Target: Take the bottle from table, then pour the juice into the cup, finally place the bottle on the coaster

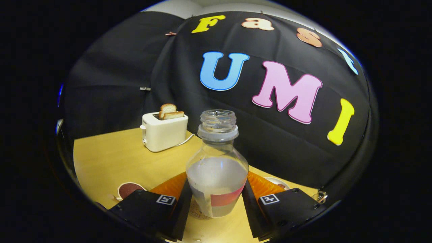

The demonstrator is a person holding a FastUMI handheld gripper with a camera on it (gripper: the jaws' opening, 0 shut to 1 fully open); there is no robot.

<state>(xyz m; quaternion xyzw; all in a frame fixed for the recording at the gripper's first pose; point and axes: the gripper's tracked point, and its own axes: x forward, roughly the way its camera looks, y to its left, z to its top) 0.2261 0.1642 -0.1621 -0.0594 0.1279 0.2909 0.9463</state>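
Observation:
A clear uncapped bottle [216, 168] stands upright between my fingers, holding a pale cloudy liquid up to its shoulder and wearing a red and grey label. My gripper [216, 199] is shut on its lower body, one finger pressing on each side. A round patterned disc [196, 212], perhaps the coaster, peeks out under the bottle's base on the left. I cannot tell whether the bottle rests on it or hangs just above. A white cup [129, 189] with a dark reddish inside sits on the table just left of my left finger.
A white toaster [164, 132] with two bread slices stands at the far side of the yellow wooden table [108, 158], its cord trailing right. A white rimmed dish or cup [278, 182] shows partly behind my right finger. The black booth wall closes the back.

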